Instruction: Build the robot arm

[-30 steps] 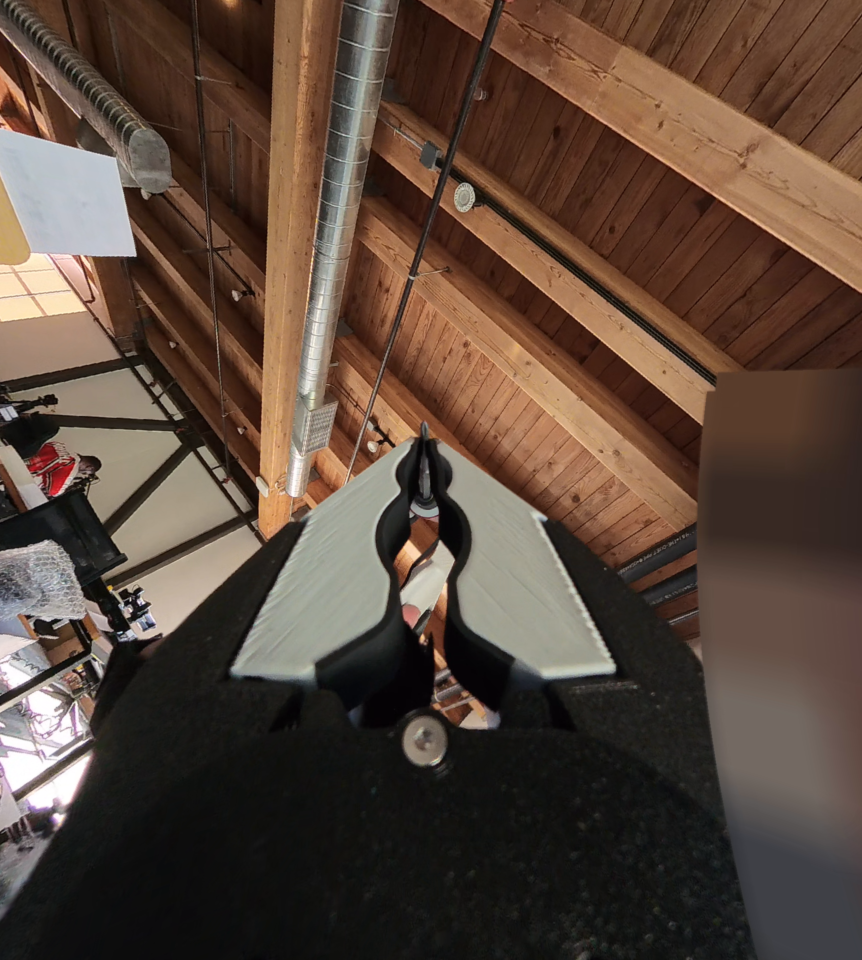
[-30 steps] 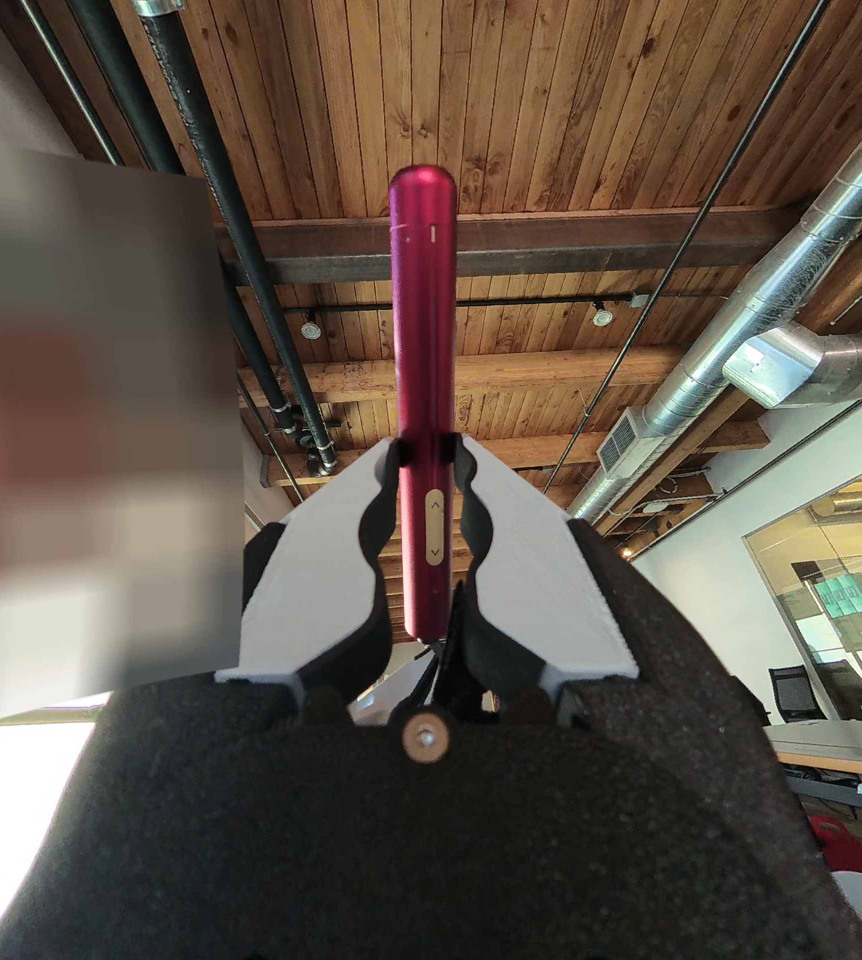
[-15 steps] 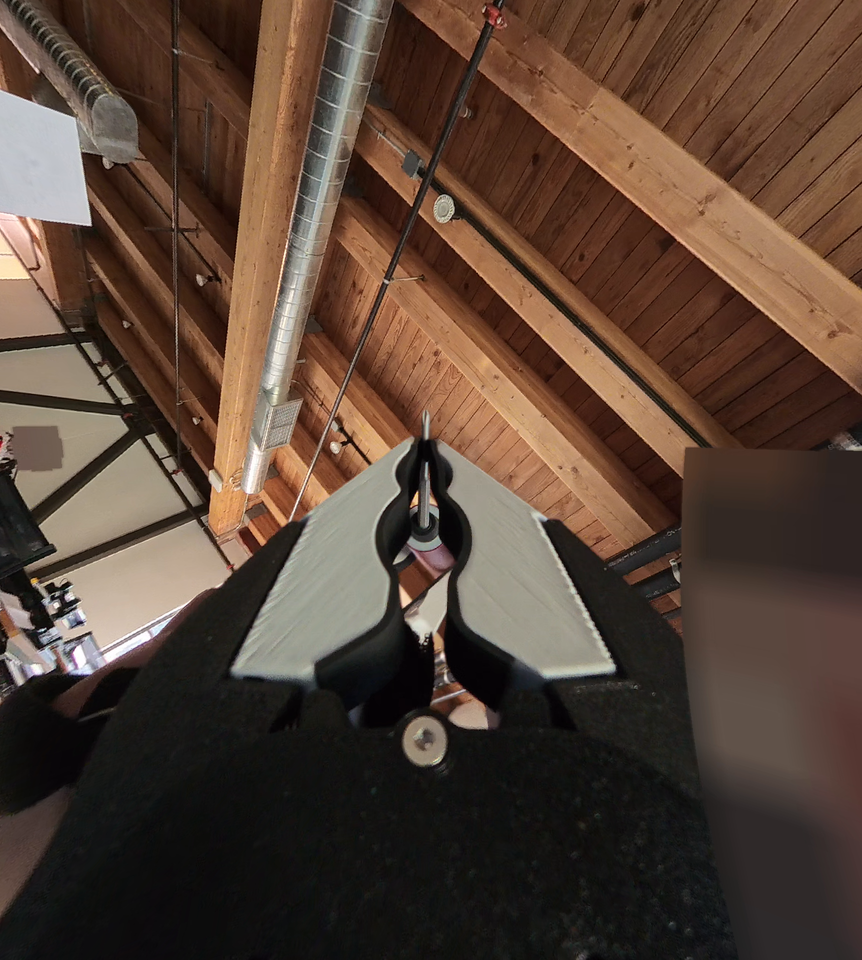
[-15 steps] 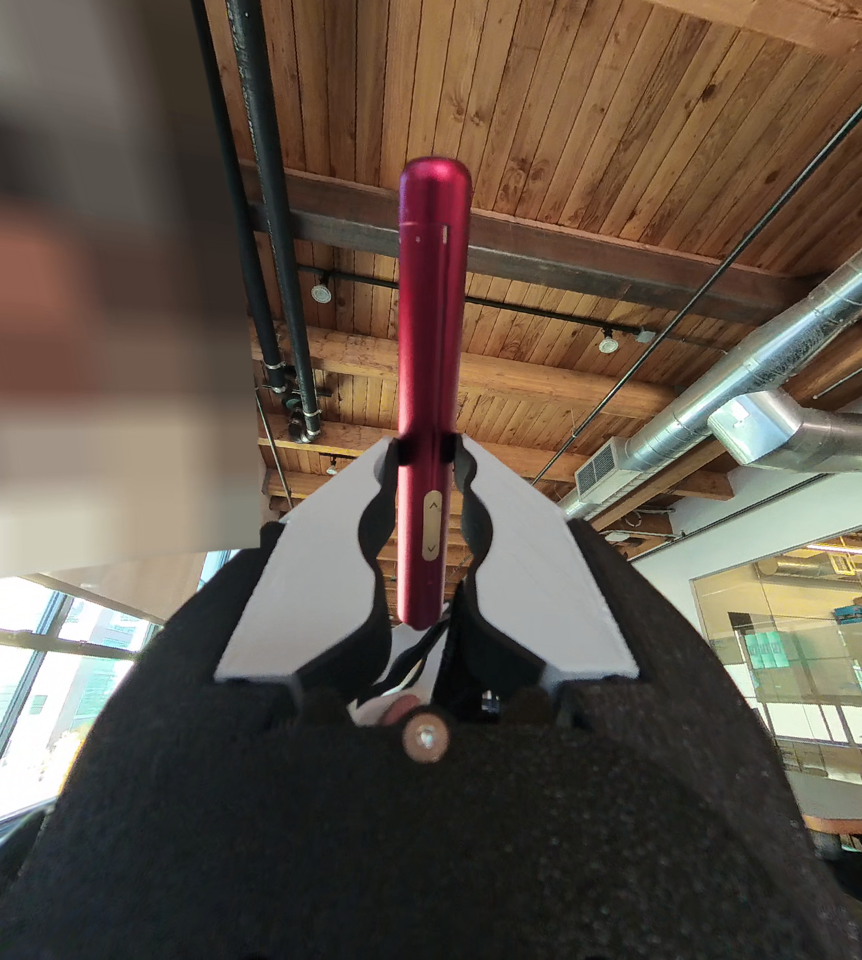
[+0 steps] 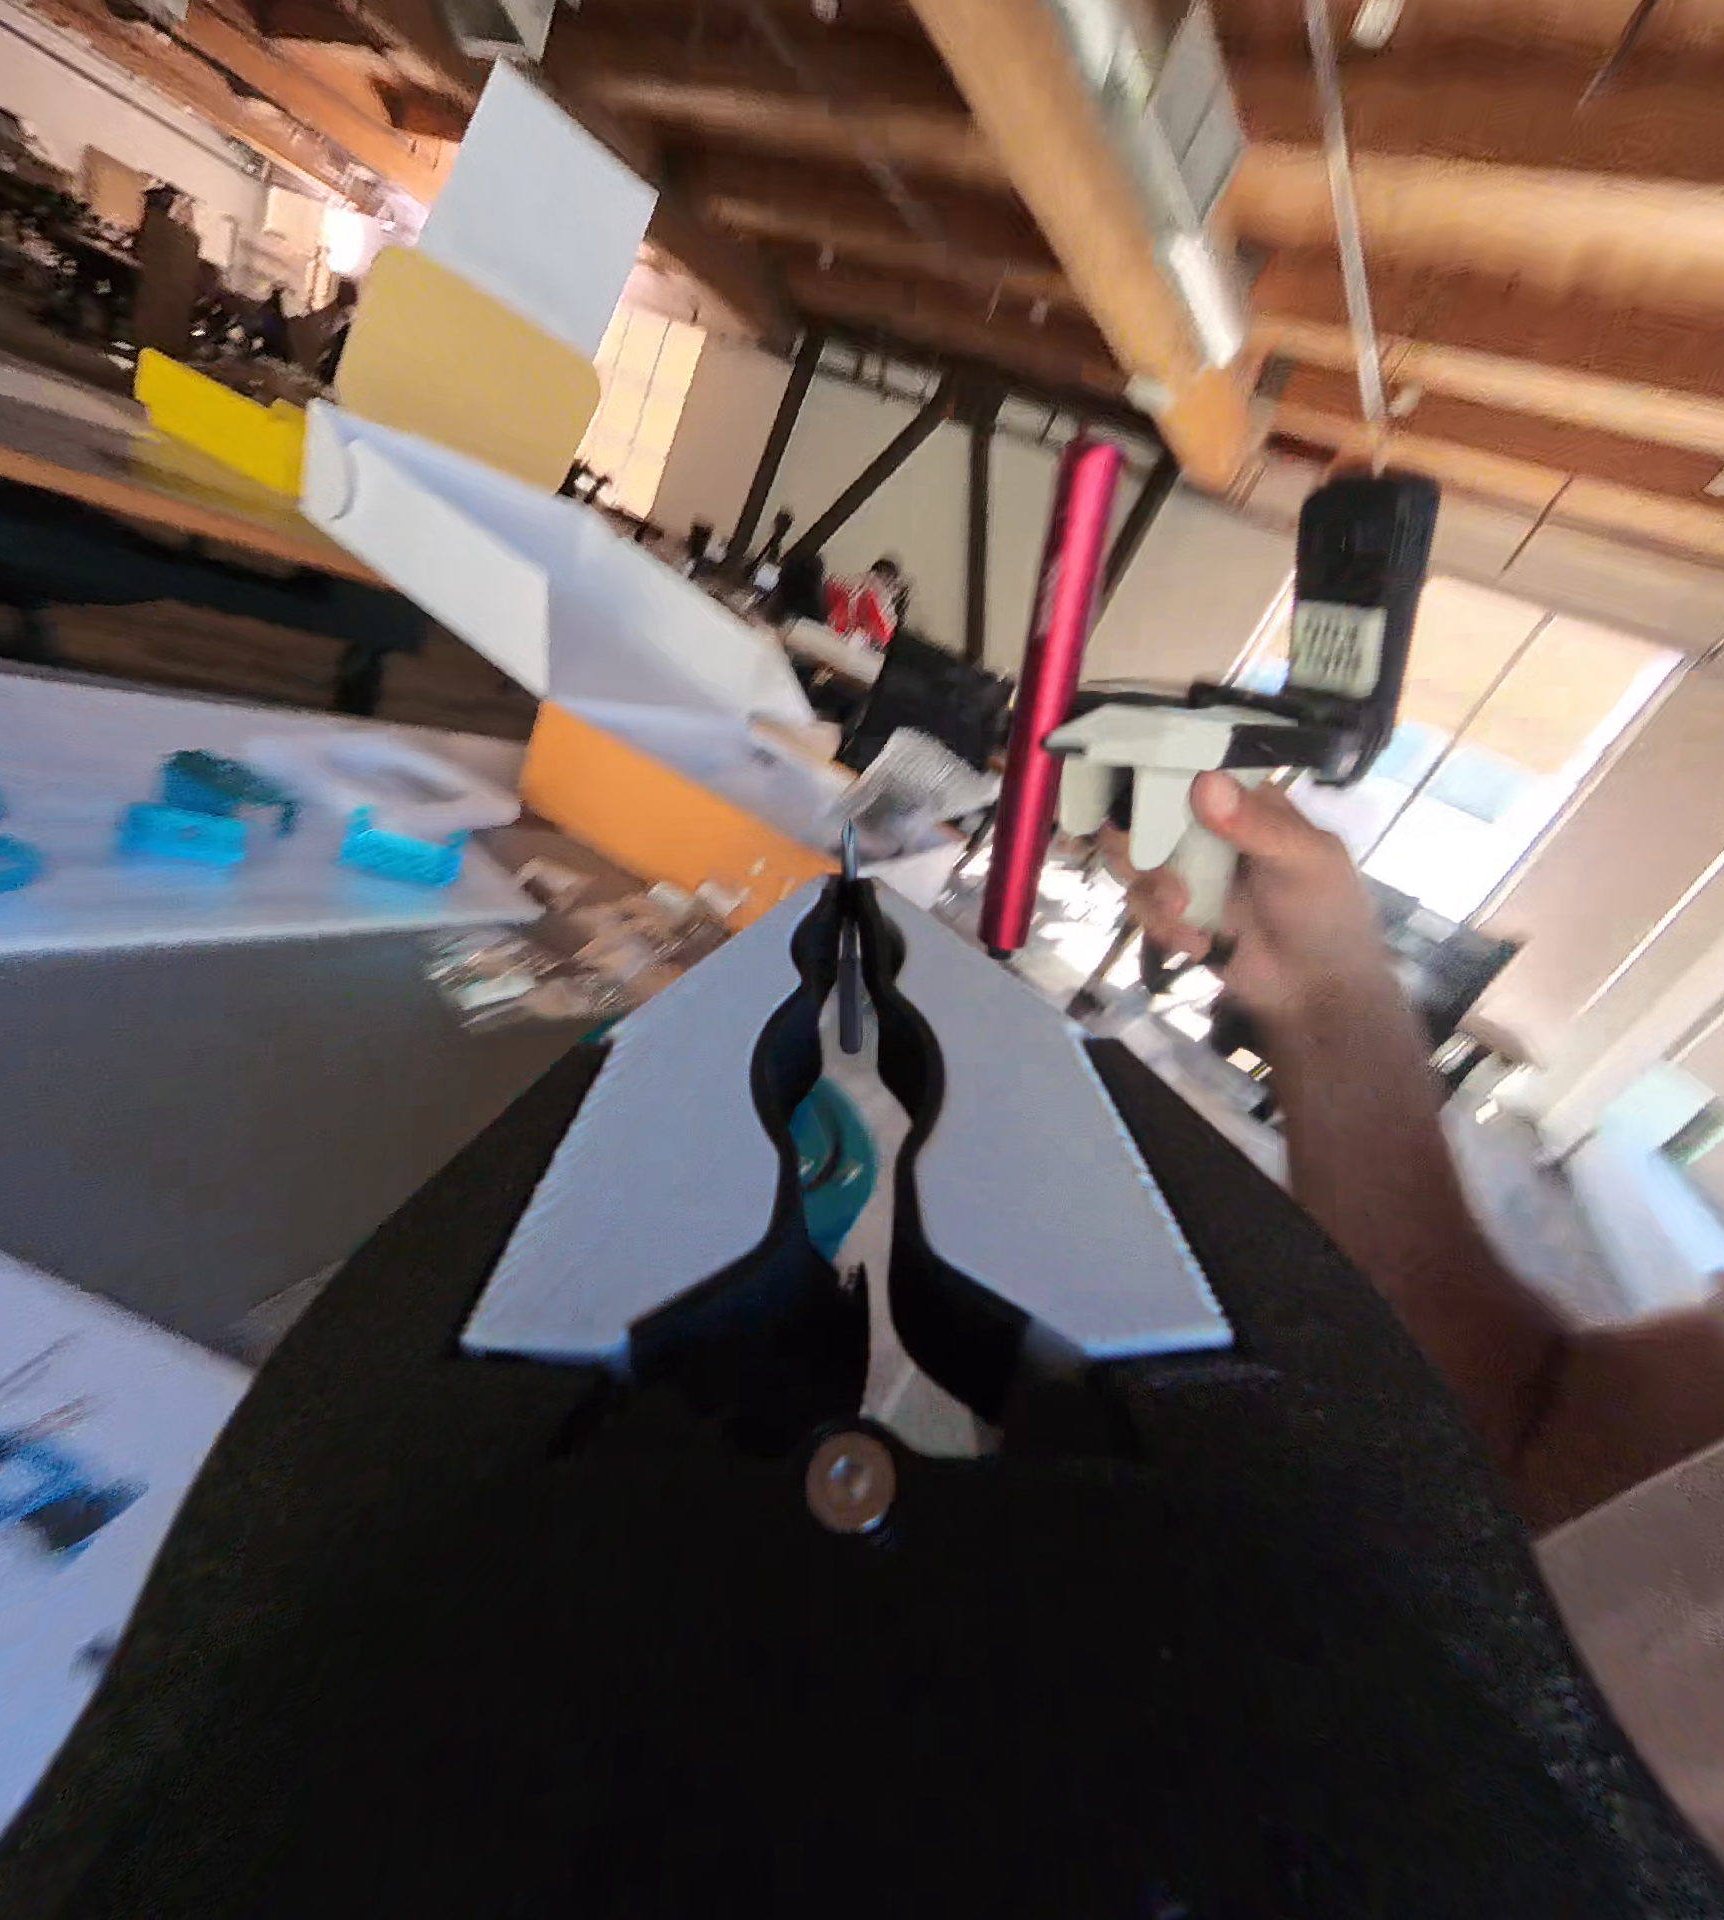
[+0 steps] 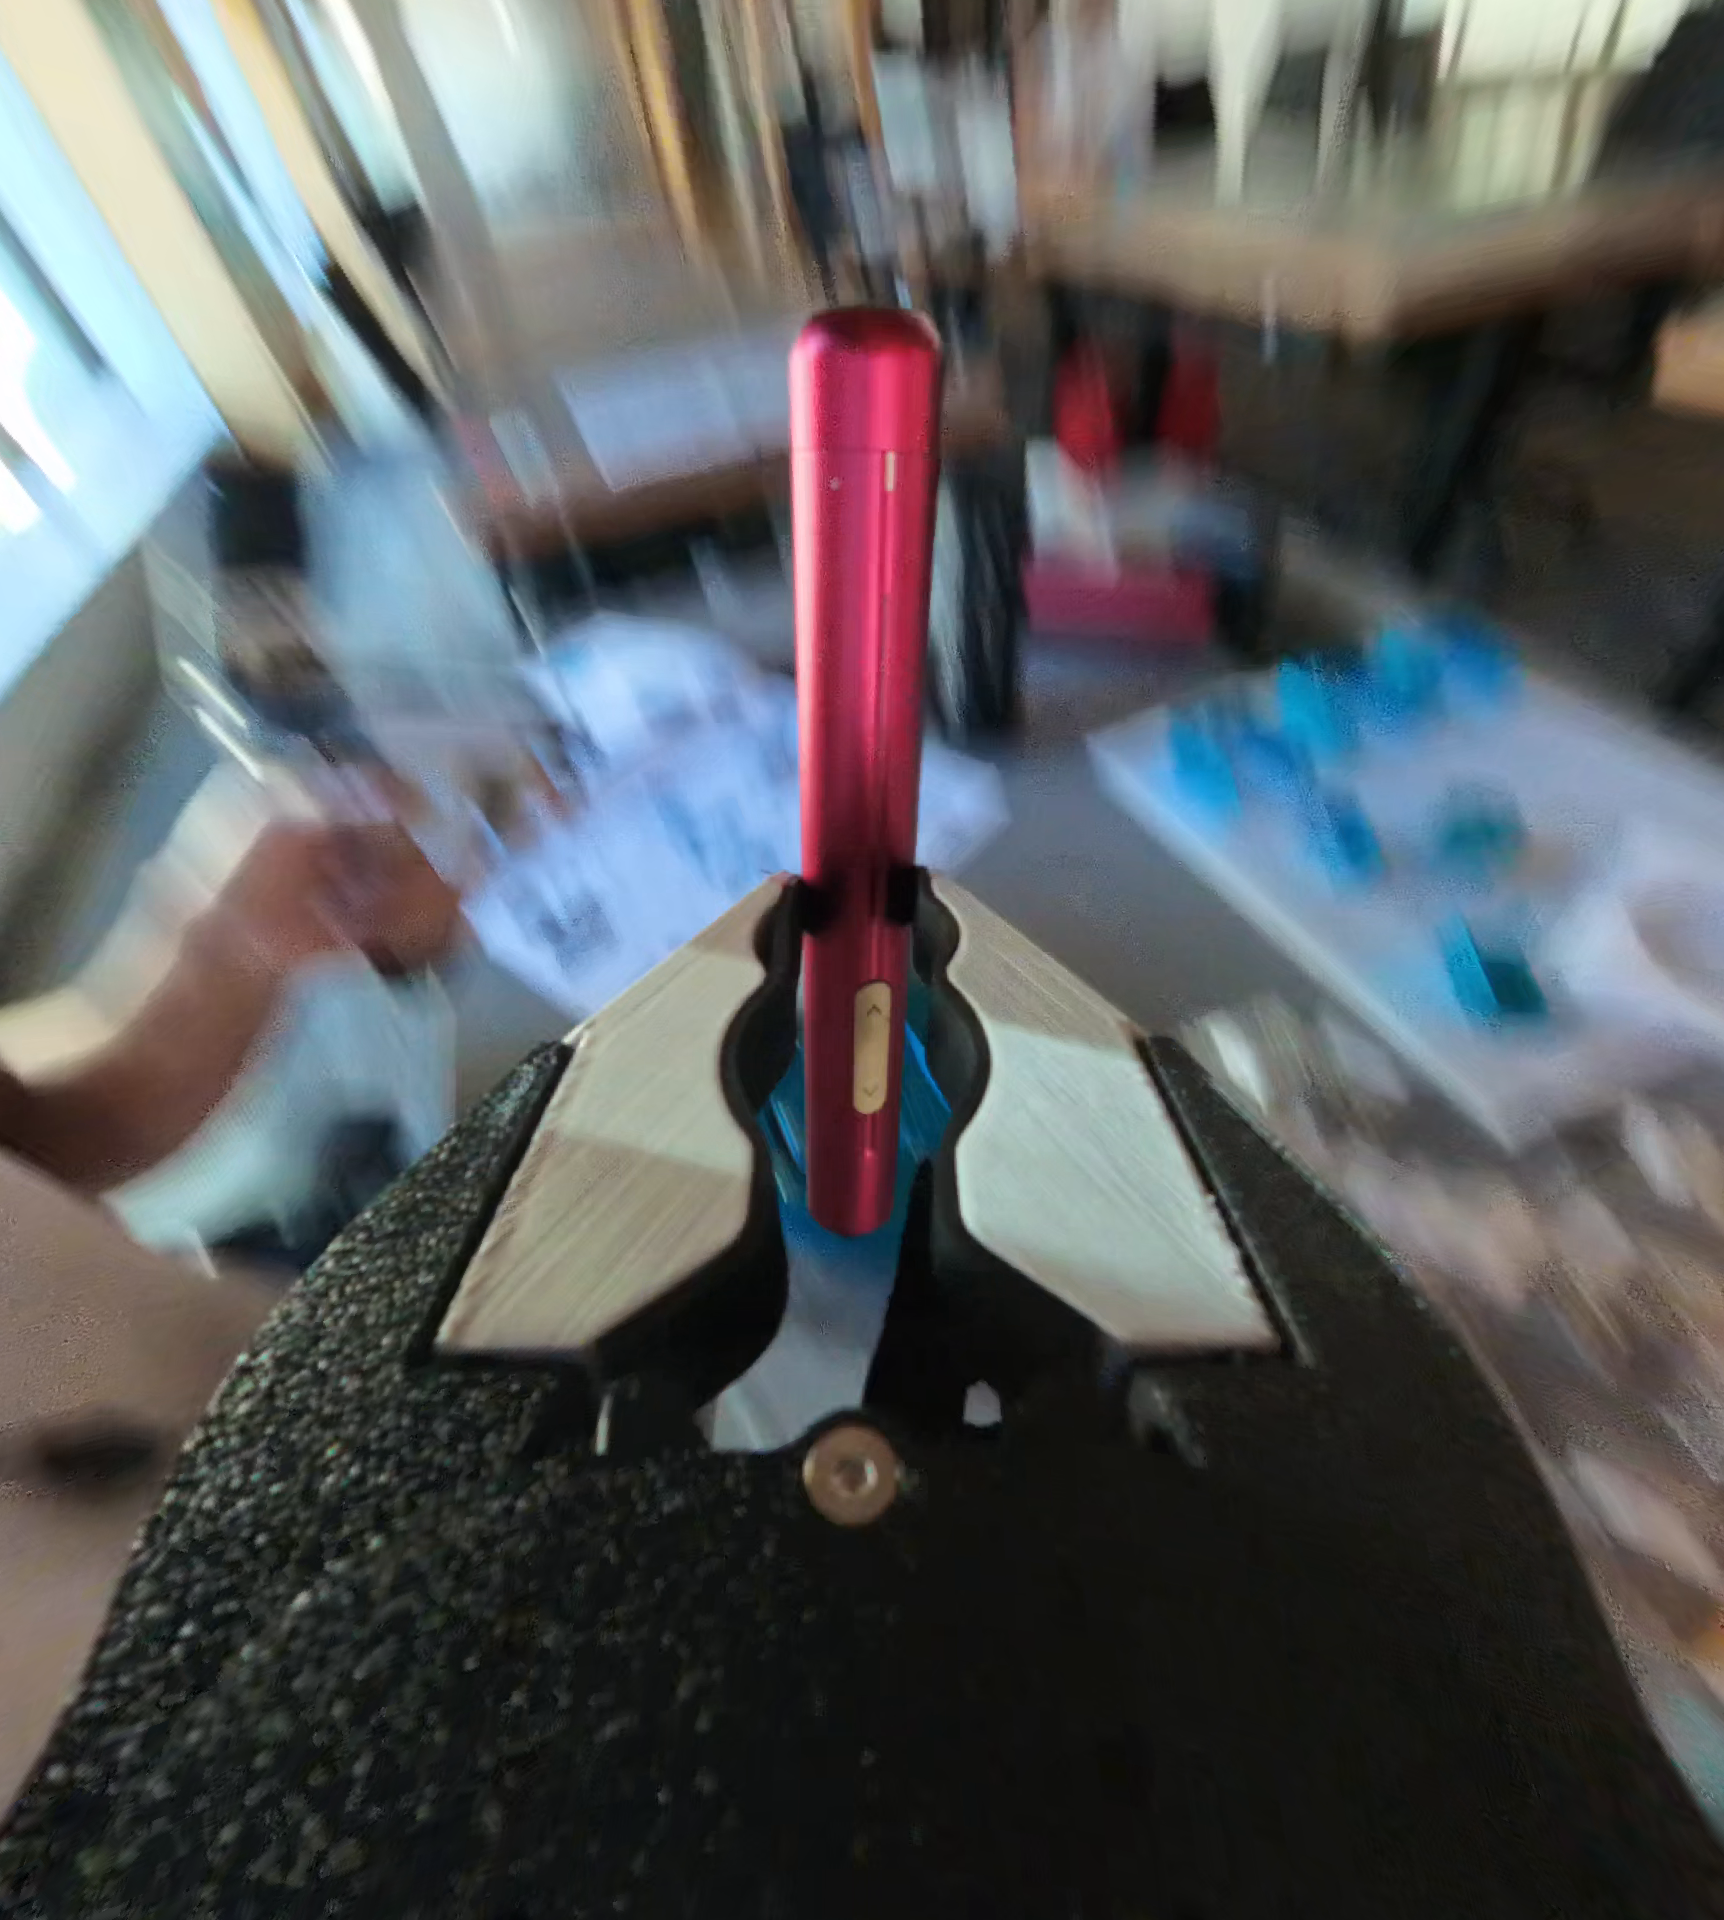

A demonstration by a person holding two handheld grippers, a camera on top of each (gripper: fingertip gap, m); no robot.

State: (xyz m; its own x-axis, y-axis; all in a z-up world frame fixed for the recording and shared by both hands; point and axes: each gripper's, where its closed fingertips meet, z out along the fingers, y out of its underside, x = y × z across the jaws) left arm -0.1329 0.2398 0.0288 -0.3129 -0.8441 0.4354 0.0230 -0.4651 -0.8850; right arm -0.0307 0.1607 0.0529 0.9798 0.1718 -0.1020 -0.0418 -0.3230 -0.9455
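Both grippers loaded, frames blurred.
My right gripper [image 6: 856, 902] clamps the red pen-shaped tool [image 6: 863, 727] mid-barrel, tip at 12 o'clock; left gripper [image 5: 850, 891] pinches a thin metal bit [image 5: 847, 977], keeping it aligned.

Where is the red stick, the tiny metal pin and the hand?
red stick [image 6: 863, 665], right wrist view, on its shaft.
tiny metal pin [image 5: 849, 1013], left wrist view, on its dark shank.
hand [image 5: 1273, 883], left wrist view, on its back.

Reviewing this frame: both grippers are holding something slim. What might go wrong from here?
1. The left gripper pinches a thin metal bit right at its fingertips; such a slight hold might let it slip or twist.
2. The right gripper clamps only the lower part of the red pen-shaped tool; its long free end could swing or pivot.
3. Both views are motion-blurred, so contact would be hard to verify.
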